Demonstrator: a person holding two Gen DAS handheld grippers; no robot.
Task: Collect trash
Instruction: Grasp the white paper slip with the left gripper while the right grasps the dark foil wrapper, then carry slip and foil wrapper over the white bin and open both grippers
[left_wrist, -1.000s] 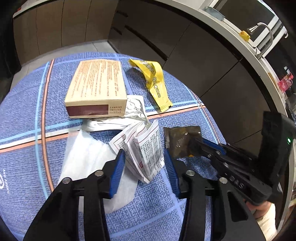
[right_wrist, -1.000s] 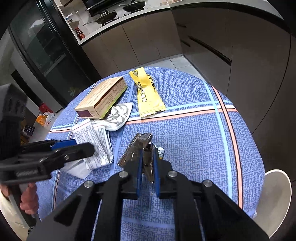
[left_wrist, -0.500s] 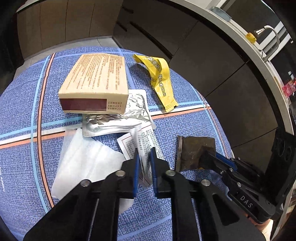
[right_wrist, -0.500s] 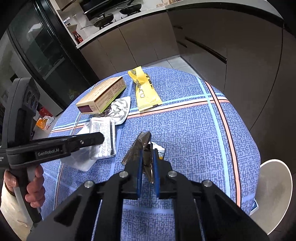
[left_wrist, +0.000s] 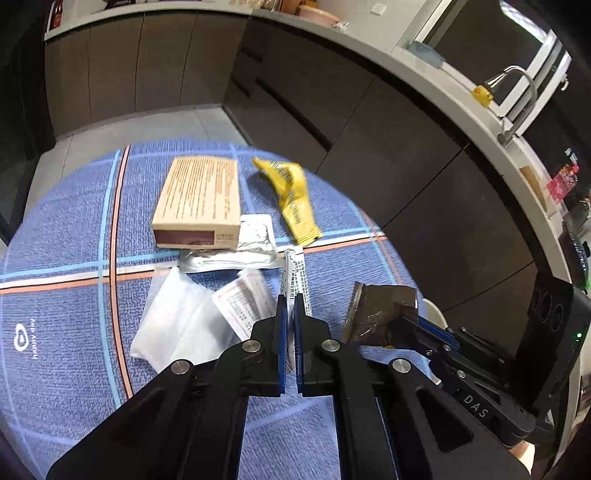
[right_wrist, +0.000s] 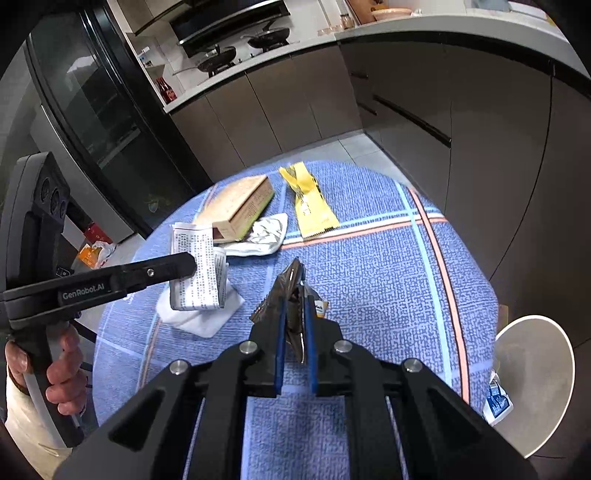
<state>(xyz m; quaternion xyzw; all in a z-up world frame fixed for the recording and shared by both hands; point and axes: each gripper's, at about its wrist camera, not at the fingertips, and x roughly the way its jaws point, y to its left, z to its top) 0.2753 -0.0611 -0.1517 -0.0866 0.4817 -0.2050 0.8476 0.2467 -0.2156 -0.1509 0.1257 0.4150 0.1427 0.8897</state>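
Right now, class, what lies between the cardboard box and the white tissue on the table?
A crumpled silver foil packet lies between the cardboard box and the white tissue, clearest in the left wrist view.

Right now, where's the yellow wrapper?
The yellow wrapper lies flat at the far side of the blue tablecloth, just right of the cardboard box in both wrist views.
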